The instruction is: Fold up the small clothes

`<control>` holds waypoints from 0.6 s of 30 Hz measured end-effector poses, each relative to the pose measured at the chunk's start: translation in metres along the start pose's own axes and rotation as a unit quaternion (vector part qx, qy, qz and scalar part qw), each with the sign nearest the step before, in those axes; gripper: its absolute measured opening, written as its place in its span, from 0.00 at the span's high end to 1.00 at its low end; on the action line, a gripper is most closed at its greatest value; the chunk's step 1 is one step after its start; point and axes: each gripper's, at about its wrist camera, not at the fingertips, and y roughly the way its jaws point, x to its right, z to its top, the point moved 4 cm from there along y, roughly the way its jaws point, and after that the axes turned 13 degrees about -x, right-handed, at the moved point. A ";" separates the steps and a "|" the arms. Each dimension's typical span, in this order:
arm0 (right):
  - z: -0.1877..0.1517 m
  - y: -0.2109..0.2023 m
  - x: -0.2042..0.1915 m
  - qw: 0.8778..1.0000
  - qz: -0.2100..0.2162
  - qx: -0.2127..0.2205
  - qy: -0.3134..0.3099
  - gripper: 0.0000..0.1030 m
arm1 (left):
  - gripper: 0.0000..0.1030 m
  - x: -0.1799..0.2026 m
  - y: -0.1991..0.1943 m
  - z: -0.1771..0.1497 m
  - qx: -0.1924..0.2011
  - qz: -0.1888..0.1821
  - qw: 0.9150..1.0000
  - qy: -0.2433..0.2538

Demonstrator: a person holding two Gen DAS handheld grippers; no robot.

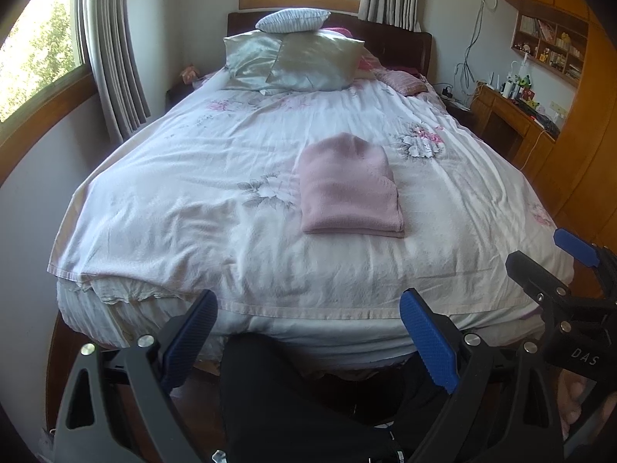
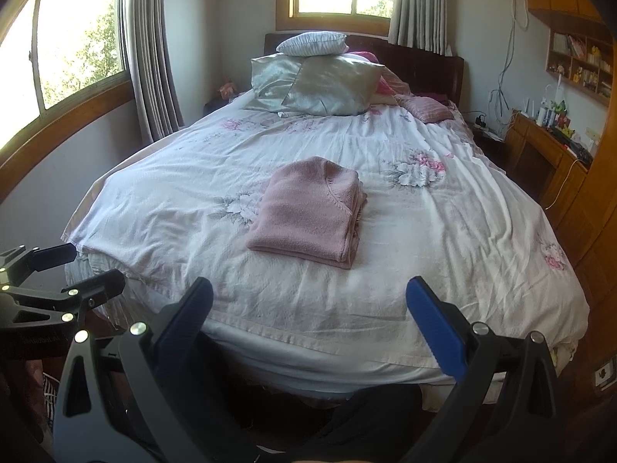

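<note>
Pink sweater (image 2: 308, 208) lies folded in a compact stack on the floral duvet (image 2: 443, 239), near the foot edge (fold apparently complete; no other garment visible). Left gripper (image 1: 308, 332) and right gripper (image 2: 308, 320), jaws apart and empty, hover off that edge; open duvet surrounds the sweater.

White letters "DAS" stand on the right gripper (image 1: 540, 266) body — nothing else is legible.

Black claws (image 1: 308, 337), blue ribbed pads (image 1: 428, 343)
</note>
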 end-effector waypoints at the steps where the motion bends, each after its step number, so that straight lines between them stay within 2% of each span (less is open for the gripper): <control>1: 0.000 0.000 0.000 1.000 0.000 0.001 -0.001 0.03 | 0.07 0.000 0.001 -0.001 0.001 0.000 1.000 0.000; 18: 0.001 -0.002 -0.003 1.000 0.004 0.001 -0.004 0.03 | 0.07 -0.002 0.002 0.000 0.000 0.000 1.000 0.000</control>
